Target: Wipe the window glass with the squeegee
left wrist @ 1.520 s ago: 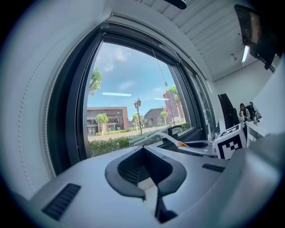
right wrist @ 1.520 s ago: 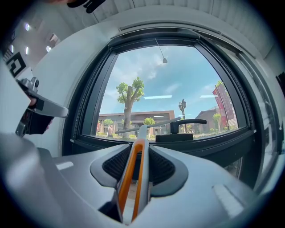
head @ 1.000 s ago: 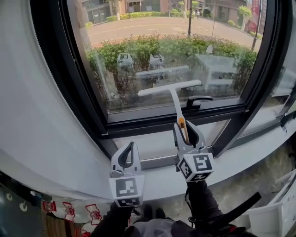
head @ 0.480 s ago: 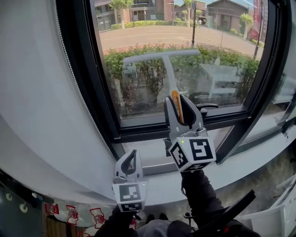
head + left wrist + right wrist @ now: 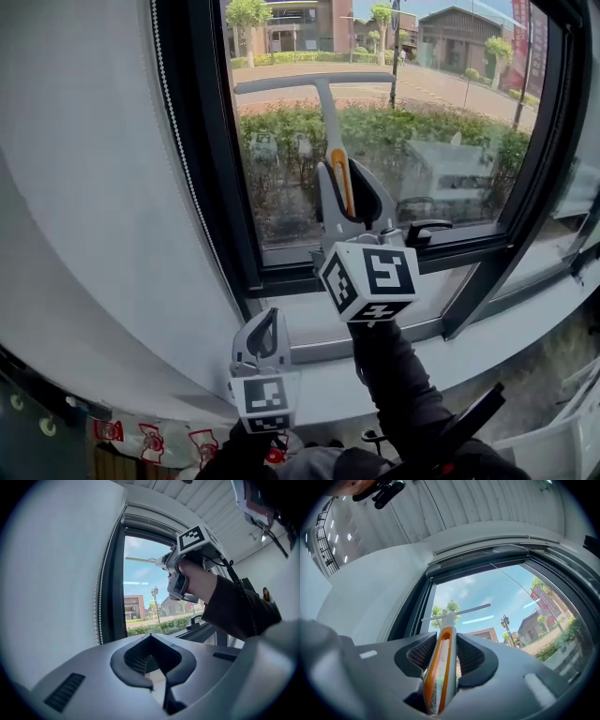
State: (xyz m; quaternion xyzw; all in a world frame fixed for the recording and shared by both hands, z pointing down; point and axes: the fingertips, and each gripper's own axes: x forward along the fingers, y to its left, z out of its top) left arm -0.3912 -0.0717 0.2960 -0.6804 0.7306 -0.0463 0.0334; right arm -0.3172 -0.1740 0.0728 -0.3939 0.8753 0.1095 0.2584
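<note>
- One squeegee [image 5: 327, 117] is up against the window glass [image 5: 450, 141]. Its single pale blade lies level across the upper part of the pane, with the shaft running down from it to an orange-edged handle.
- There are two tongs. The right tongs [image 5: 345, 173] are raised in front of the pane and clenched on that orange-edged handle, which stands between the ribbed pads.
- The left tongs [image 5: 272, 317] are held low by the sill [image 5: 525, 309], well apart from the squeegee. Their jaws are pressed together with nothing between them.
- There are two marker cubes, one per tool, each face bearing a black-and-white square pattern with no legible writing.
- One black window handle [image 5: 427, 228] sits on the lower frame, just right of the raised tongs.
- One bead cord [image 5: 187, 169] hangs down the left of the dark frame.
</note>
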